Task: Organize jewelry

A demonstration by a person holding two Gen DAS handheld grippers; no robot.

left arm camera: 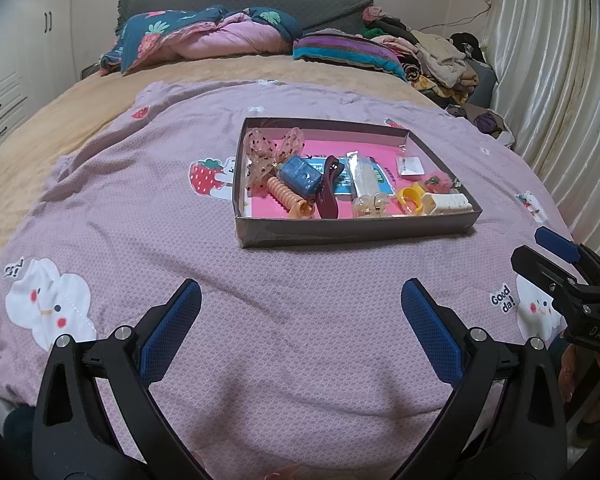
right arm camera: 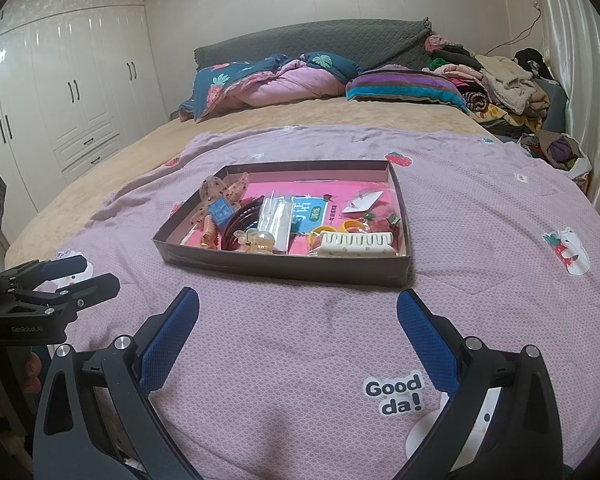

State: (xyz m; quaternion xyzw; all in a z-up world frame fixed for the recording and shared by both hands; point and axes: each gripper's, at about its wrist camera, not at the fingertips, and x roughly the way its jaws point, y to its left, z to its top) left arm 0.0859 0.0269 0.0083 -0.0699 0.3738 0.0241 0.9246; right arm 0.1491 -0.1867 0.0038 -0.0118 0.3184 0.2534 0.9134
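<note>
As seen from the left wrist, a shallow dark box (left arm camera: 352, 232) with a pink floor sits on a lilac quilt (left arm camera: 148, 208) spread over a bed, ahead of the left claw (left arm camera: 300, 300), whose blue-padded fingers are spread wide with nothing between them. Inside the box lie a sheer dotted bow (left arm camera: 270, 152), a blue block (left arm camera: 300, 176), an orange spiral hair tie (left arm camera: 290, 198), a dark maroon clip (left arm camera: 328, 192), a clear packet (left arm camera: 366, 178), a yellow ring (left arm camera: 410, 198) and a cream claw clip (left arm camera: 448, 203). The right claw (left arm camera: 540, 246) enters at the right edge; its body reads "DAS". The quilt carries strawberries, white cartoon figures and "Good da!".

From the right wrist, the same box (right arm camera: 284, 268) lies on the quilt (right arm camera: 480, 220) ahead of the right claw (right arm camera: 298, 304), also spread and empty. The cream claw clip (right arm camera: 356, 245) rests against the near wall, beside a translucent clip (right arm camera: 254, 240). The left claw (right arm camera: 86, 272) shows at the left, fingers apart, marked "GenRobot.AI". Beyond are a tan blanket (right arm camera: 300, 118), folded bedding (right arm camera: 276, 80), a clothes pile (right arm camera: 504, 80), white wardrobes (right arm camera: 60, 92) and a pale curtain (right arm camera: 580, 60).
</note>
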